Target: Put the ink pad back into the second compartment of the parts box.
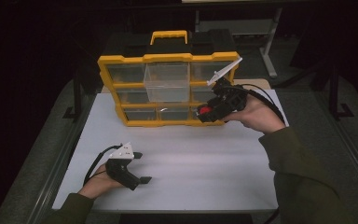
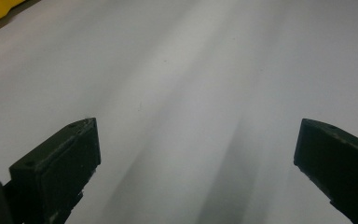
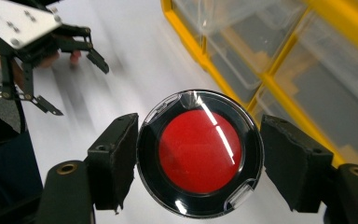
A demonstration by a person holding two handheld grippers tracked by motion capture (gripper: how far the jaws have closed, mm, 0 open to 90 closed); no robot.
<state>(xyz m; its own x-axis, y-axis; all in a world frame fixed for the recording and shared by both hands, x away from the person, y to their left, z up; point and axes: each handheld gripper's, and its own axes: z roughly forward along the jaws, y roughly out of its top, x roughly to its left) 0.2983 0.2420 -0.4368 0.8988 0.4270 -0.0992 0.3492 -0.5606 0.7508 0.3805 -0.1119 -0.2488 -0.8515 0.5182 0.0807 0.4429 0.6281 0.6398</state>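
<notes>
Right gripper [image 3: 198, 154] jaws clamp a round black case with a red centre and clear lid [image 3: 199, 153], held up by the yellow compartment organiser [image 1: 168, 88]; high view just catches red. Left gripper [image 1: 137, 167] jaws spread, empty, over white surface [image 1: 191, 168].

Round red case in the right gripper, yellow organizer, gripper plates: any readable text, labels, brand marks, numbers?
None readable.
Round red case, held in the right gripper: plain red disc in a black ring under a clear lid, glare streaks but no lettering.
Yellow organizer: no label or brand mark legible; drawer fronts blurred.
Grey plate on the left gripper: screw holes, no marking.
</notes>
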